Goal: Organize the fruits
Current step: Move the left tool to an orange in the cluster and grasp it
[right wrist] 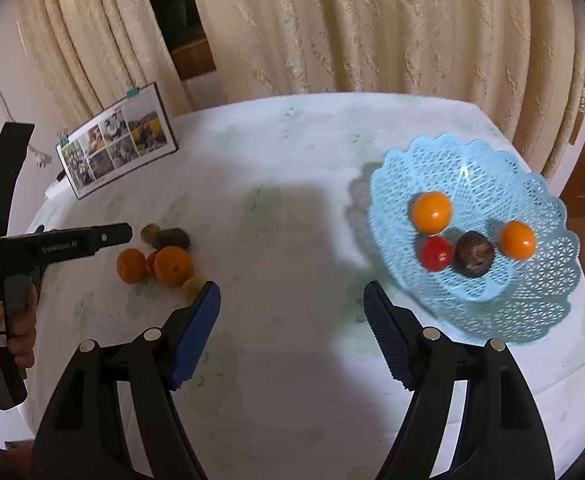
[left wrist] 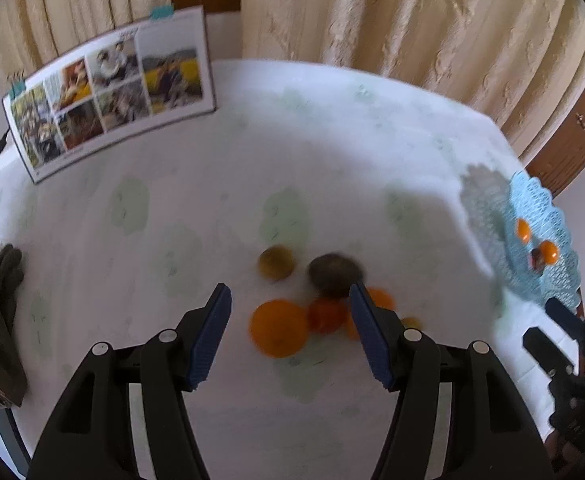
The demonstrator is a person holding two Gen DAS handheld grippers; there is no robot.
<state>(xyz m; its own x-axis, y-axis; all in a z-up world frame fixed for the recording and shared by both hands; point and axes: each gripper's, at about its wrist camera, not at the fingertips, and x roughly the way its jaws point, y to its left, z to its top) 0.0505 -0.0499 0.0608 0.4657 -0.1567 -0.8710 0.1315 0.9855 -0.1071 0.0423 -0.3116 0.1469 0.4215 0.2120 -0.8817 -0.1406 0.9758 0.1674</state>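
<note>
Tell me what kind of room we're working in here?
Most likely a home dining or living room: cream curtains hang behind a table under a pale printed cloth, a propped photo book stands on it, and fruit sits in a blue plastic basket.

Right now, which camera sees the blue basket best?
The right wrist view: the whole blue basket shows, with four fruits inside. The left wrist view catches it only side-on at the far right edge, blurred, with two orange fruits showing.
</note>
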